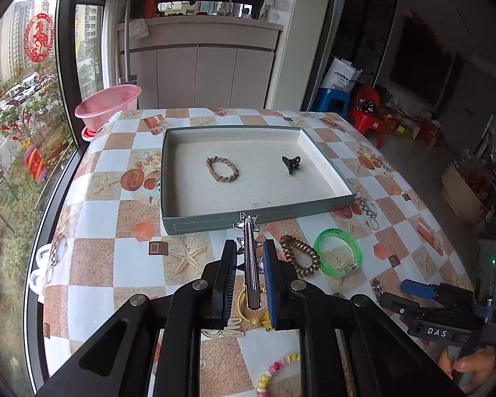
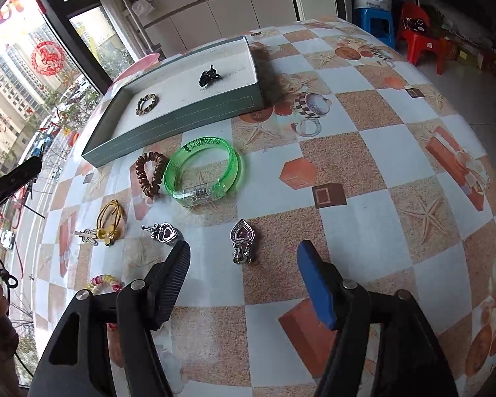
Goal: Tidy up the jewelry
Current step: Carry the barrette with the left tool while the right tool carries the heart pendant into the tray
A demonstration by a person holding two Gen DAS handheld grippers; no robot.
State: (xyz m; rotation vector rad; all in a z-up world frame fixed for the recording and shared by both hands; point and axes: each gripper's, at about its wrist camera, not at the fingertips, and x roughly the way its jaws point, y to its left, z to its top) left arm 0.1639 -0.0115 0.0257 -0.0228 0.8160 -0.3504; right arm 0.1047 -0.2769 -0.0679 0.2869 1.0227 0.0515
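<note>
Covering the tabletop [image 2: 363,178] is a checked cloth printed with starfish and cups, set beside a tall window, with white cabinets, a pink basin [image 1: 110,102] and red and blue stools behind. At its far side lies a shallow grey-green tray [image 1: 211,223] with a pale lining; inside it rest a braided brown bracelet [image 1: 222,168] and, well apart, a small black claw clip [image 1: 291,164]. Just in front of the tray sit a brown coil hair tie [image 2: 150,173] touching a clear green bangle [image 2: 203,168], then a yellow cord piece [image 2: 109,220] and two heart-stone pendants [image 2: 243,241]. The left gripper [image 1: 249,258] has its jaws pinching a long silver star-studded hair clip [image 1: 250,258], held above the tabletop near the tray's front wall. The right gripper [image 2: 244,258] hovers with jaws spread wide around one pendant.
</note>
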